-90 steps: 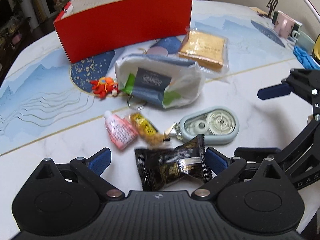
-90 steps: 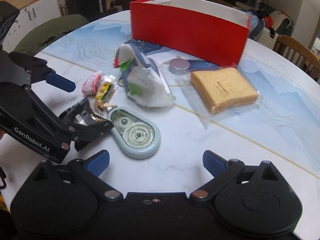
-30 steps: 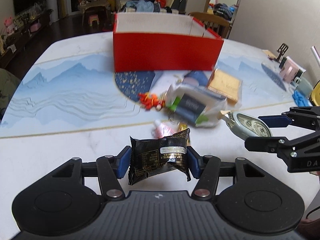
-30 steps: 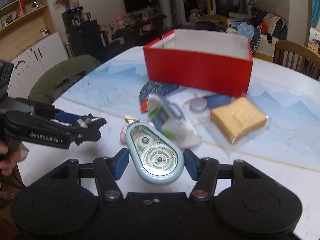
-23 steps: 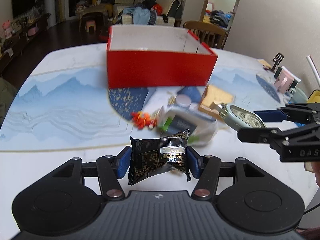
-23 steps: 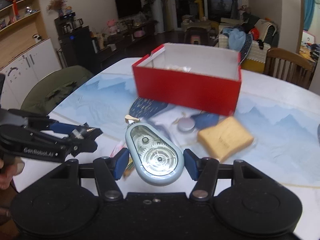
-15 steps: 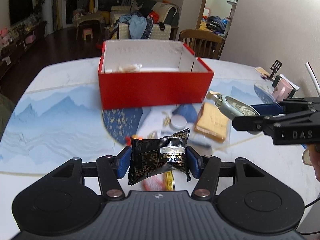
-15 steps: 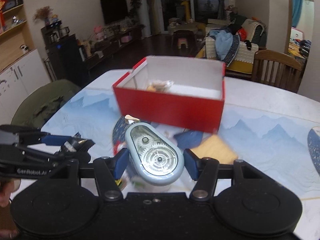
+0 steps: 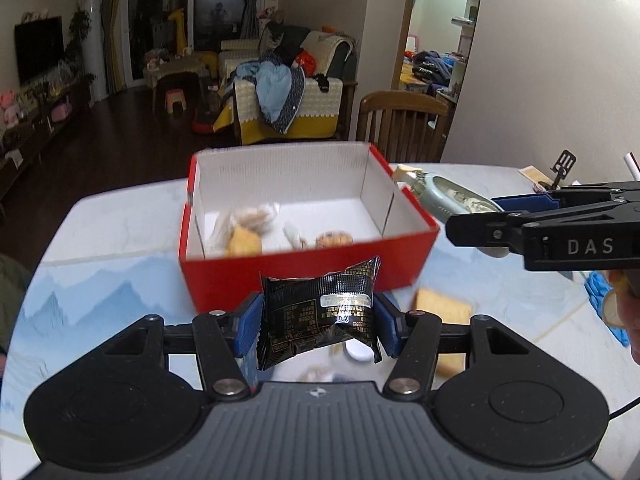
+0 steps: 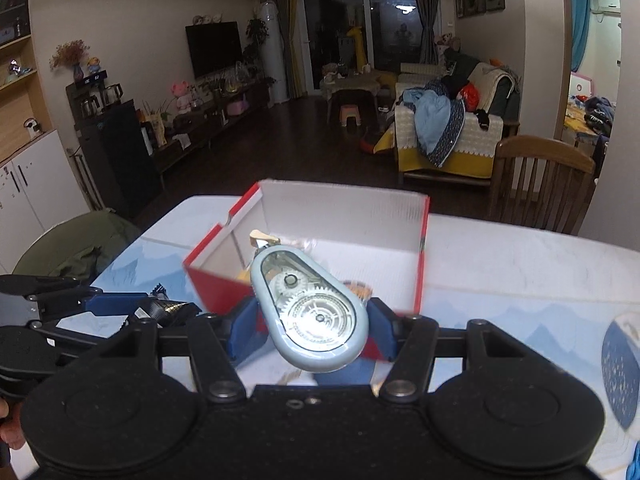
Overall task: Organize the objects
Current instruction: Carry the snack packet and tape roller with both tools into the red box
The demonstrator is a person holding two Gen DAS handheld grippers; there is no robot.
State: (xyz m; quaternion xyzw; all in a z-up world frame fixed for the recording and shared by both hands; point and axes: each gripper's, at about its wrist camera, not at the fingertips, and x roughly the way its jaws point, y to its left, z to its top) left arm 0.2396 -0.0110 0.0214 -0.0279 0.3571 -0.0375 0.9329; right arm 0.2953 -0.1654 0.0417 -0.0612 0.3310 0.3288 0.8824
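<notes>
My left gripper [image 9: 318,320] is shut on a black snack packet [image 9: 318,316], held in the air just short of the near wall of the red box [image 9: 304,272]. The box is open on top, white inside, with several small snacks [image 9: 244,236] on its floor. My right gripper [image 10: 310,328] is shut on a pale blue correction-tape dispenser [image 10: 310,316], raised before the same red box [image 10: 420,264]. In the left wrist view the right gripper [image 9: 496,216] reaches in from the right with the dispenser [image 9: 448,200] beside the box's right wall. The left gripper [image 10: 160,306] shows at the left of the right wrist view.
A wrapped sponge-like cake [image 9: 444,312] and a small white round tin [image 9: 358,350] lie on the marble table [image 9: 100,280] below my left gripper. Blue gloves [image 9: 600,288] lie at the right edge. A wooden chair [image 9: 404,124] stands behind the table.
Both grippers have risen and moved toward the red box with their loads. The box now looks nearer and its inside is in view; the loose items on the table have slid below.
</notes>
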